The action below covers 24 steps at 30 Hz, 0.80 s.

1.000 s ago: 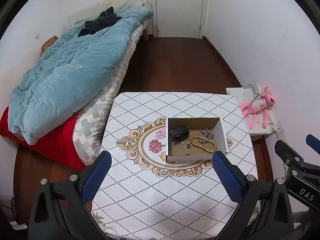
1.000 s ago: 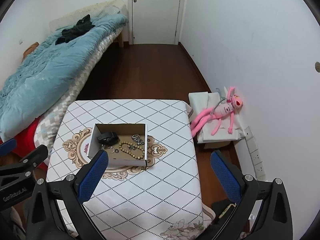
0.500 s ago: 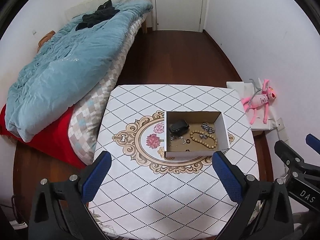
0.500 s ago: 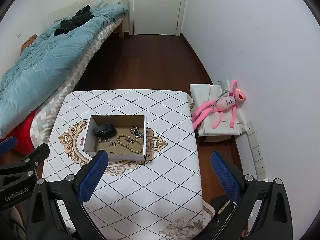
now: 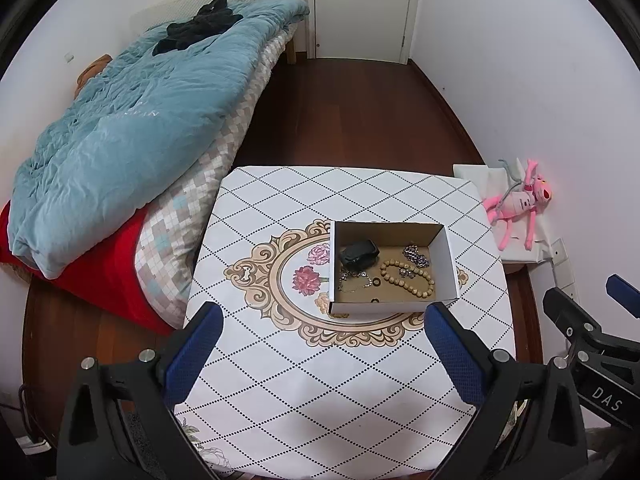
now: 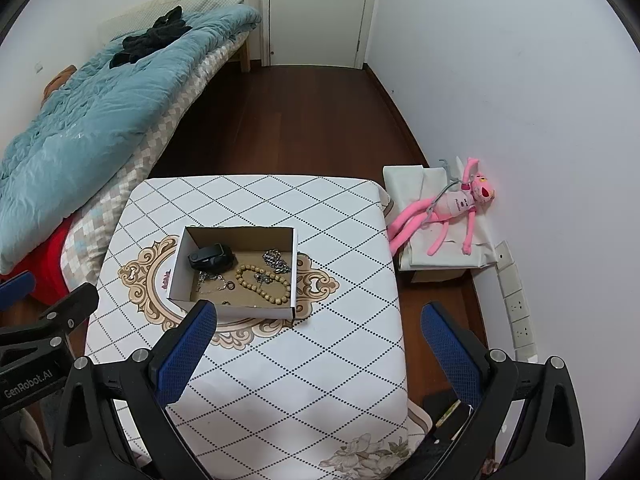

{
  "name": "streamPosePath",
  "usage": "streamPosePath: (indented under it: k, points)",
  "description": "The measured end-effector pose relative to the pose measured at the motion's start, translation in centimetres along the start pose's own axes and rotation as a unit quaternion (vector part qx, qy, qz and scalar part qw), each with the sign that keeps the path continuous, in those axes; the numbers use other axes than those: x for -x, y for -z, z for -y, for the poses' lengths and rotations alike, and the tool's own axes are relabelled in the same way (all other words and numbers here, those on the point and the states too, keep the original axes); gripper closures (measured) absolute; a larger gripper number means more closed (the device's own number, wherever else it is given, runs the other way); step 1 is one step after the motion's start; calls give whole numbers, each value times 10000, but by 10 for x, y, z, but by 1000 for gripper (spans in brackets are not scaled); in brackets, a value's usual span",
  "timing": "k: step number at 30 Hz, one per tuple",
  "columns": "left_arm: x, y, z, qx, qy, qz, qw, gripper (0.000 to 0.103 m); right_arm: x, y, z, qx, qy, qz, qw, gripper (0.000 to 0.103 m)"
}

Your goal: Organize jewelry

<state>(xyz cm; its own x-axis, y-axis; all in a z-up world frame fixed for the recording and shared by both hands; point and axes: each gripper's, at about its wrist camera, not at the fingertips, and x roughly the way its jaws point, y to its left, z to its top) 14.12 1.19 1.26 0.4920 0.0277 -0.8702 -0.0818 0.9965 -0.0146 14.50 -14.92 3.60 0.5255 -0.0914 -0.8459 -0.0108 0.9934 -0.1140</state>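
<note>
An open cardboard box (image 5: 445,258) (image 6: 295,264) stands on the patterned table (image 5: 304,380) (image 6: 296,368). In it lie a wooden bead bracelet (image 5: 406,278) (image 6: 263,283), a silver chain (image 5: 416,256) (image 6: 276,261), a black watch-like item (image 5: 359,254) (image 6: 211,257), a thin chain (image 5: 354,280) (image 6: 210,280) and small rings. My left gripper (image 5: 322,320) is open and empty, above the table in front of the box. My right gripper (image 6: 318,320) is open and empty, in front of and right of the box.
A bed with a blue duvet (image 5: 128,128) (image 6: 80,120) lies left of the table. A pink plush toy (image 5: 516,204) (image 6: 452,208) lies on a white box at the right wall. Wall sockets (image 6: 516,304) are low on the right. A white door (image 5: 360,4) is at the far end.
Both grippers have pulled back and tilted slightly, so the table and box sit higher and more fully in view. Both stay open and empty. The jewelry has not moved.
</note>
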Motion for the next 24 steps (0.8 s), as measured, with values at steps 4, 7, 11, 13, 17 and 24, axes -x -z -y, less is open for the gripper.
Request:
streamPosePath:
  k: [4,7,11,13,17,24]
  points:
    - [0,0,-1,-7,-12,-9,10000,0,0,1,-3,12,-1,-8,10000,0]
    - [-1,0,-1,-1,-4,-6,10000,0,0,1,-2,9,-5,-12,10000,0]
    - [-1,0,-1,2,-6,-5,10000,0,0,2,-4,9,-6,-29,10000,0]
    - [-1,0,-1,-10,-17,6,10000,0,-1,2,-4,10,-9,-40,10000,0]
    - [-2,1,-1,-23,-13,-3,10000,0,-2,2,-4,23,11,-48,10000,0]
    - [-2,3,1,-41,-3,-24,10000,0,-3,3,-4,40,14,-66,10000,0]
